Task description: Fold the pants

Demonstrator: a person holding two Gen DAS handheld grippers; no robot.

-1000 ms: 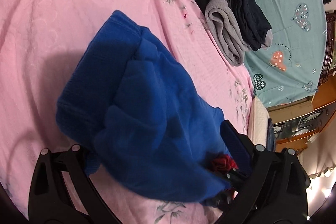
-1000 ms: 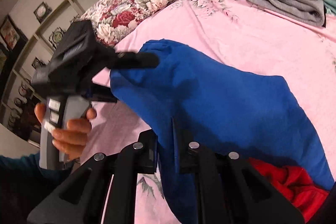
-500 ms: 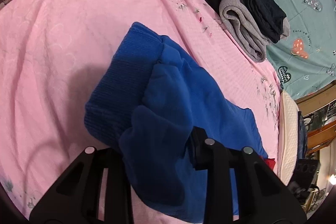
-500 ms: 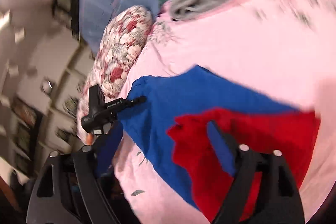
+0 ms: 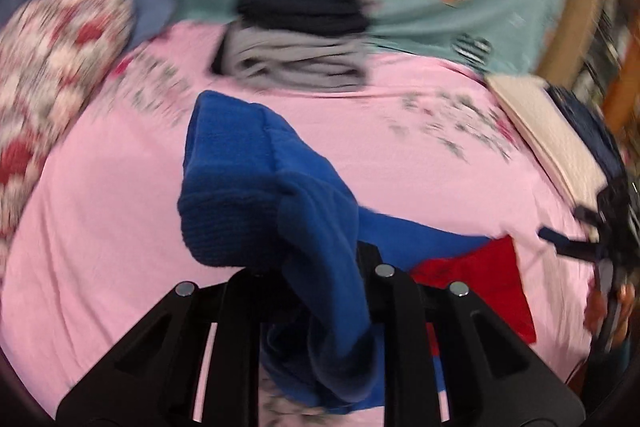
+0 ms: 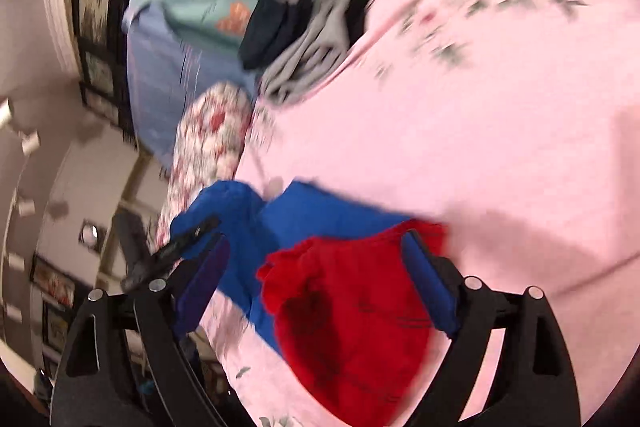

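A stack of folded grey and dark clothes sits at the far edge of the pink sheet, with a flowered pillow off to the left. The blue pants lie bunched mid-sheet, their red lining turned out at one end. The left gripper is clamped shut on a fold of the blue cloth. The right gripper stands wide open, its fingers either side of the red part, gripping nothing. Half a second ago the left view faced further left; both views are now blurred.
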